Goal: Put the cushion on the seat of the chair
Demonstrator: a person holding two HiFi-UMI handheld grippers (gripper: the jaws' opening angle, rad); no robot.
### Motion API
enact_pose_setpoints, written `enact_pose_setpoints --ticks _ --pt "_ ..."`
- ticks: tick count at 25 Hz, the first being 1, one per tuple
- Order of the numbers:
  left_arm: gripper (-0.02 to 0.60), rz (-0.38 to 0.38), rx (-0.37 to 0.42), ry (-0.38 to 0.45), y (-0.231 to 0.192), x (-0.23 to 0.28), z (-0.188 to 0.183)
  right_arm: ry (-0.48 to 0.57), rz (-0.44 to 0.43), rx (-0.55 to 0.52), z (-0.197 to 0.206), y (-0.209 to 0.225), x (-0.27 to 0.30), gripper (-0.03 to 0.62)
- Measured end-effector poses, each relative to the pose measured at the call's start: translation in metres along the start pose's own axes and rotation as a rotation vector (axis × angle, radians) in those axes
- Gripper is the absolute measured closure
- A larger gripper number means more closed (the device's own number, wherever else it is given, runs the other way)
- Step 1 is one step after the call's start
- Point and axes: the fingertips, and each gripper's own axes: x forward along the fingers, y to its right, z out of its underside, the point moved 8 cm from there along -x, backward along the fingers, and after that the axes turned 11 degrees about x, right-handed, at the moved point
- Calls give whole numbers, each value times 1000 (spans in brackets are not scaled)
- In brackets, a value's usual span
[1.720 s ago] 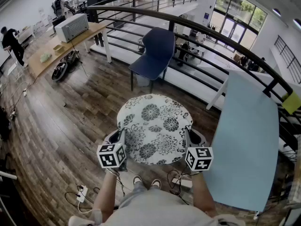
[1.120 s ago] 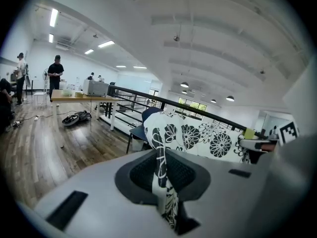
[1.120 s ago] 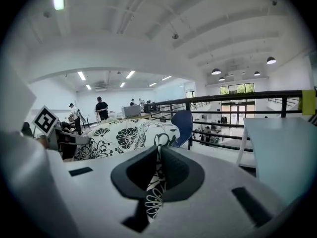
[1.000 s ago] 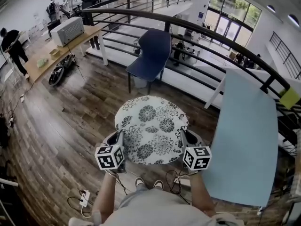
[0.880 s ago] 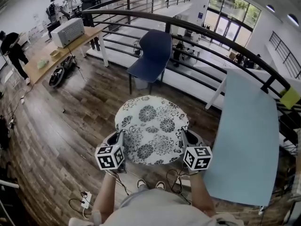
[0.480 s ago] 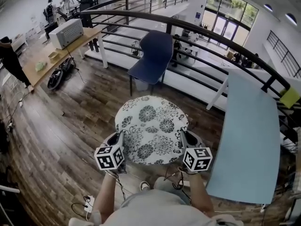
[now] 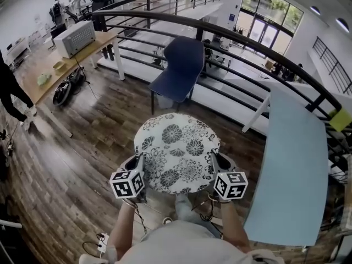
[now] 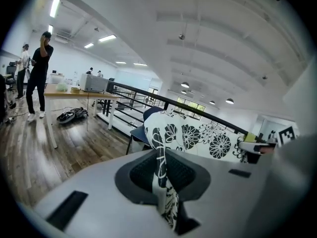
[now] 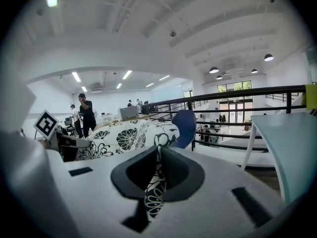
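- While it is held up flat above the wooden floor (image 7: 82,142), the round black-and-white floral cushion (image 7: 177,152) sits between the two grippers, right in front of the person's body and well apart from the chair.
- The left gripper (image 7: 141,163) grips the cushion's left edge; the left gripper view shows its jaws pressed together on a fold of the printed fabric.
- The right gripper (image 7: 214,161) grips the opposite edge the same way, its jaws pinching the cloth in the right gripper view.
- The dark blue chair (image 7: 181,65) stands beyond the cushion, just beside the black railing (image 7: 247,40).
- A light blue table (image 7: 291,164) runs along the right side.
- A wooden table (image 7: 55,65) with a grey box (image 7: 76,34) on it stands at the far left, and a person in dark clothes (image 7: 11,92) is at the left edge.
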Motion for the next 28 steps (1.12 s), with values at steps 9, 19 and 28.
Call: enact_pose_setpoints --ticks 9,19,28 --pt "551 -31 10 10 -12 73 -53 -1 -31 -11 -53 31 81 574" --pt "551 -50 12 8 3 171 -104 -6 -48 -13 -109 97 161 574" --pt "551 -75 0 -17 14 234 -124 -10 -45 11 -132 149 209 574"
